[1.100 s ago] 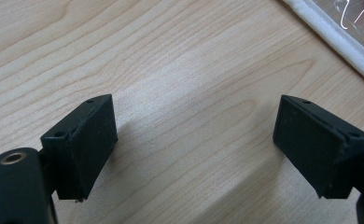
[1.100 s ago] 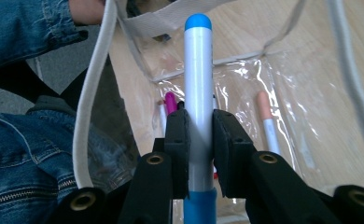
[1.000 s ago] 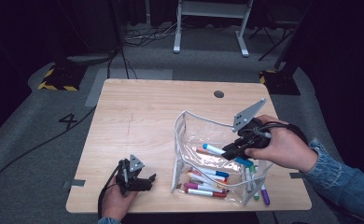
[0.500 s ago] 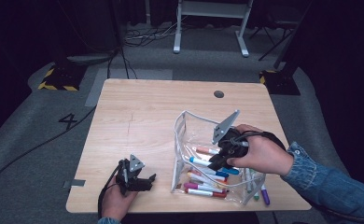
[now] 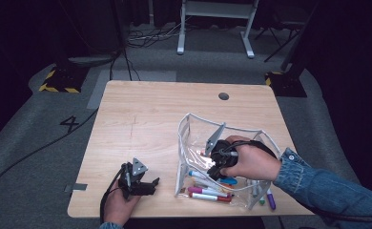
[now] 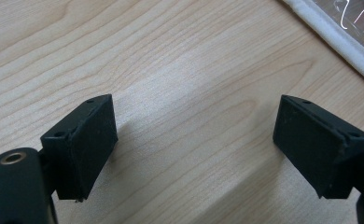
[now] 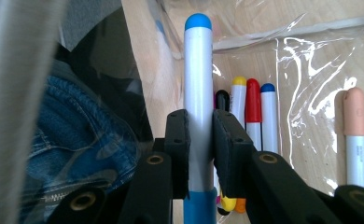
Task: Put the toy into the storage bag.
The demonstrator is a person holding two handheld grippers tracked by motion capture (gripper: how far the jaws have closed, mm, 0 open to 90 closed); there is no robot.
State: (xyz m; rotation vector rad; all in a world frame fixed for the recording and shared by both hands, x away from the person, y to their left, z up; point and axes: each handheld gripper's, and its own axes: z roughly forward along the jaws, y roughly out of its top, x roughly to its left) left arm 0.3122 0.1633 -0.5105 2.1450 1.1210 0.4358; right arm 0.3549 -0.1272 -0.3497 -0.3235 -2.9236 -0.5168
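High view overlooks table (image 5: 165,114); tool views sit close.

The left gripper (image 5: 148,183) rests low at the near left, held in the left hand (image 5: 119,202), jaws wide apart. The right gripper (image 5: 208,162), gripped from above by the right hand (image 5: 251,162), points down, jaws clamped on something.

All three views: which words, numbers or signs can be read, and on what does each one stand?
"4": a black number on the grey floor, left of the light wooden table.
Small grey print on the white marker with the peach cap: too blurred to read.
No other text is legible.
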